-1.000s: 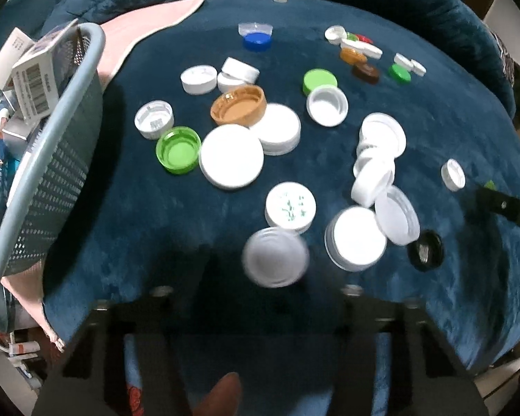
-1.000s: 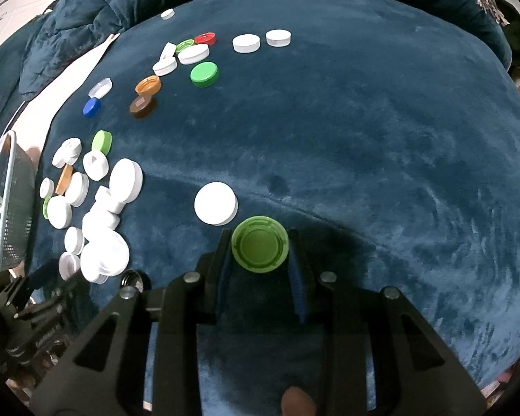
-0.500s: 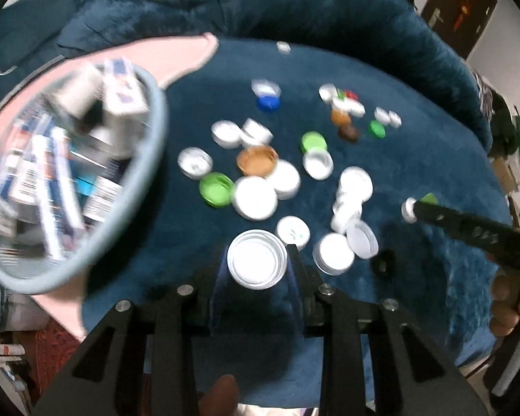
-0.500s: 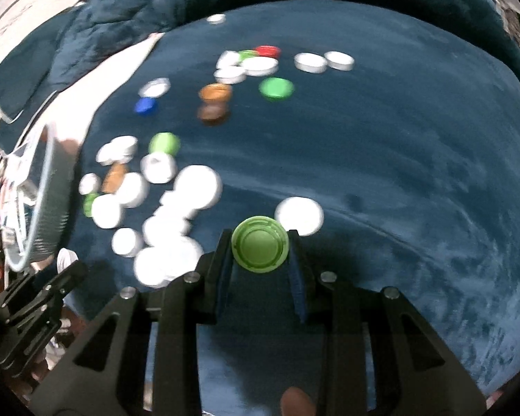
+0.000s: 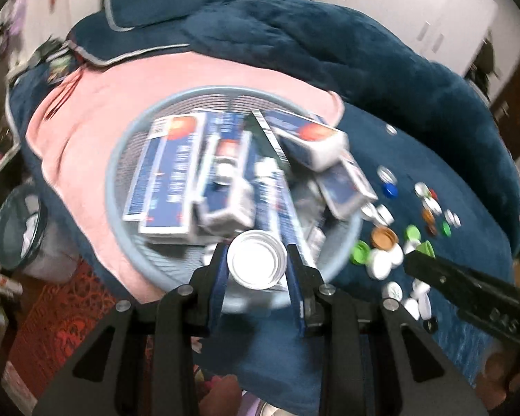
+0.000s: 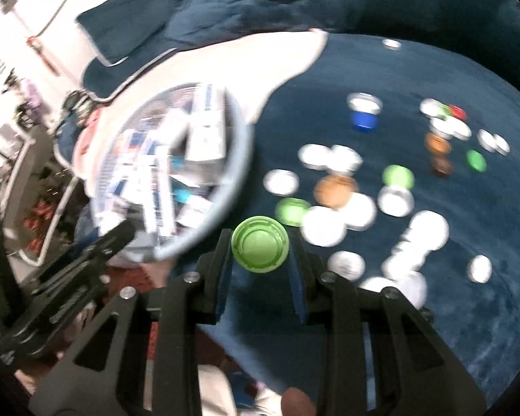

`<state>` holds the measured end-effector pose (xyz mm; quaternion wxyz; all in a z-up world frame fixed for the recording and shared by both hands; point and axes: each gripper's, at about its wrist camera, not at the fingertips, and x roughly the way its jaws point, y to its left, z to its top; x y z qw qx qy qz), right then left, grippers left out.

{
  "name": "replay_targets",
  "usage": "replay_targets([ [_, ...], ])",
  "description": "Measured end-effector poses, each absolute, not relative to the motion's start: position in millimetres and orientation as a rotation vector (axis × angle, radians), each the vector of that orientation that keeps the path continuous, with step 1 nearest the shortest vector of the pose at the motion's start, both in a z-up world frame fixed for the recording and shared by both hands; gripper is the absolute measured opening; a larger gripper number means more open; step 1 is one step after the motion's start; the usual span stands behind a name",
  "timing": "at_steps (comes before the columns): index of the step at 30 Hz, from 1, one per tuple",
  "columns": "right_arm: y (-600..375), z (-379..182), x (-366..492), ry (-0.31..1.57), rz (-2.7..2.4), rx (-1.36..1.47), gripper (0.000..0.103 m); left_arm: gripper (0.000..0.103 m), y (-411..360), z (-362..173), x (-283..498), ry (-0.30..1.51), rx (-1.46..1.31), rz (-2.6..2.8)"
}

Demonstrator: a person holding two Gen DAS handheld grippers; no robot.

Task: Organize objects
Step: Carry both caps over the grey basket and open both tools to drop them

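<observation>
Fingers (image 5: 222,270) around white cap (image 5: 257,259) above basket (image 5: 121,159) rim

A plush dark blue blanket (image 6: 416,329) carries a scatter of round plastic bottle caps (image 6: 357,208), mostly white with some green, orange, brown, blue and red, while to their left a pale blue mesh basket (image 5: 121,159) rests on a pink cloth (image 5: 86,121).

A pink cloth (image 5: 97,104) lies over the dark blue blanket (image 5: 329,45), beside a red patterned rug (image 5: 59,319).
</observation>
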<state>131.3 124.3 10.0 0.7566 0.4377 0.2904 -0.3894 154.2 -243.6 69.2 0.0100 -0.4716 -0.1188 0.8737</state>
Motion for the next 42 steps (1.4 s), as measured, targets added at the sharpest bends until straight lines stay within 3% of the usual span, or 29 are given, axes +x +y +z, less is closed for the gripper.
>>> replay_targets([
  [7, 120.0, 24.5, 181.9, 0.619, -0.760, 0.952, 0.031, 0.033, -265.4, 50.7, 139.8, -0.474, -1.529, 2.686],
  [8, 119.6, 24.7, 186.8, 0.620, -0.754, 0.950, 0.031, 0.036, -267.5, 51.9, 140.4, -0.488, -1.527, 2.677],
  [9, 120.0, 25.7, 190.3, 0.621, -0.748, 0.950, 0.031, 0.050, -271.4, 56.3, 144.1, -0.501, -1.513, 2.670],
  [11, 120.9, 25.7, 198.2, 0.619, -0.731, 0.959, 0.031, 0.066, -277.2, 63.1, 149.3, -0.505, -1.488, 2.687],
  [14, 120.0, 26.9, 208.3, 0.616, -0.709, 0.972, 0.031, 0.076, -293.5, 76.0, 161.6, -0.476, -1.477, 2.790],
  [28, 117.9, 27.9, 261.3, 0.645, -0.586, 1.002, 0.033, 0.081, -361.3, 68.5, 179.8, -0.662, -1.600, 2.945],
  [31, 115.0, 27.6, 257.7, 0.636, -0.599, 1.014, 0.048, 0.081, -364.3, 64.6, 179.0, -0.683, -1.611, 2.935],
  [33, 113.8, 28.2, 254.0, 0.625, -0.596, 1.026, 0.069, 0.082, -363.1, 64.0, 177.5, -0.672, -1.615, 2.929],
  [37, 113.7, 29.0, 248.7, 0.626, -0.614, 1.021, 0.075, 0.089, -358.5, 62.3, 174.6, -0.655, -1.626, 2.911],
  [42, 115.2, 26.3, 234.8, 0.656, -0.661, 1.003, 0.099, 0.090, -351.1, 62.3, 172.4, -0.629, -1.638, 2.907],
])
